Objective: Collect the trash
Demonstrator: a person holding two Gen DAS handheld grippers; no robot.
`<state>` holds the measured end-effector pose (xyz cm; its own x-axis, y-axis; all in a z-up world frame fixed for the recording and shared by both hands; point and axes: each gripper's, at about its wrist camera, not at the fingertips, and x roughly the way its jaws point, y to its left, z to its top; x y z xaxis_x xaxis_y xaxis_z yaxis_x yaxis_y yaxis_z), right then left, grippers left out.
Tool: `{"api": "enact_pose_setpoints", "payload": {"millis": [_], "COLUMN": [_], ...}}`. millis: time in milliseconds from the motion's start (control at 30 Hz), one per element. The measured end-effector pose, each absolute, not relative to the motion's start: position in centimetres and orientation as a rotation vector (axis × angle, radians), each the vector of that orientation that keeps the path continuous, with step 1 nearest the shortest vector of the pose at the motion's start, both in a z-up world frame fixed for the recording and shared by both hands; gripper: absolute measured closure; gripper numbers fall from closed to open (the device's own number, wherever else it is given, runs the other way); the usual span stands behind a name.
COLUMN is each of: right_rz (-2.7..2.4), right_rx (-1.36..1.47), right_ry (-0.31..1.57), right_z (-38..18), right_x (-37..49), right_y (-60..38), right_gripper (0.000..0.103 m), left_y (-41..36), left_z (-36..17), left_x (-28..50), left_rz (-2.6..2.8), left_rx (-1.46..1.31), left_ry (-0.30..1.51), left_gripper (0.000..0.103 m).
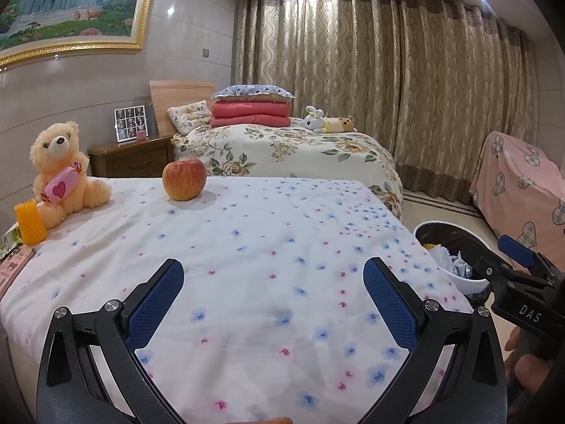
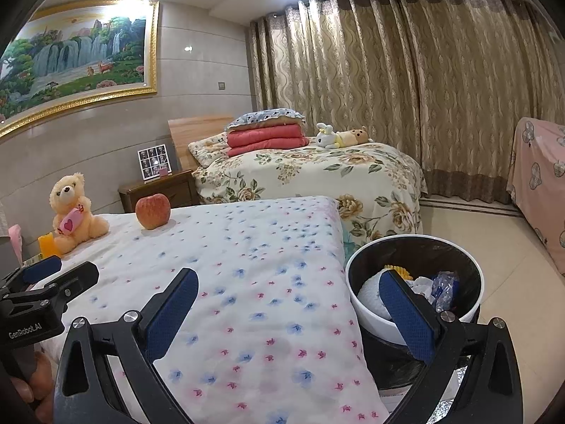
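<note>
A white-rimmed trash bin point(image 2: 473, 272) lined with a black bag stands on the floor at the bed's right edge; it holds crumpled paper, plastic and a yellow piece. It also shows in the left wrist view point(image 1: 469, 284). My left gripper point(image 1: 273, 284) is open and empty over the flowered bedsheet point(image 1: 265, 247). My right gripper point(image 2: 287, 300) is open and empty, its right finger over the bin. A yellow foam fruit net point(image 1: 30, 222) and a printed wrapper point(image 1: 9, 243) lie at the bed's far left, beside the teddy bear point(image 1: 63, 169).
An apple point(image 1: 184, 178) sits on the bed's far side. A second bed point(image 1: 293, 148) with folded blankets and plush toys, a wooden nightstand point(image 1: 132, 155), curtains and a pink-covered piece of furniture point(image 1: 519, 194) stand beyond. Tiled floor lies to the right.
</note>
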<state>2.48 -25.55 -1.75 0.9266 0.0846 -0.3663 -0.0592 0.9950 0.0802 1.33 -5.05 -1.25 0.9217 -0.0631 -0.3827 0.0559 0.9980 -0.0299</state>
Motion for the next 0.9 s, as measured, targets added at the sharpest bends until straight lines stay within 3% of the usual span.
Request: {"api": "enact_pose_setpoints", "payload": {"millis": [900], "right_rz": [0.079], "right_rx": [0.087], "right_ry": [0.382], "right_z": [-1.83], "right_x": [2.36], "right_y": [-25.73], "right_gripper": [0.0], "left_y": [-5.21], "left_z": [-1.29], "left_x": [1.13], "left_rz": [-0.056], "left_rx": [-0.019], "left_ry": [0.399], "left_gripper": [0.0]}}
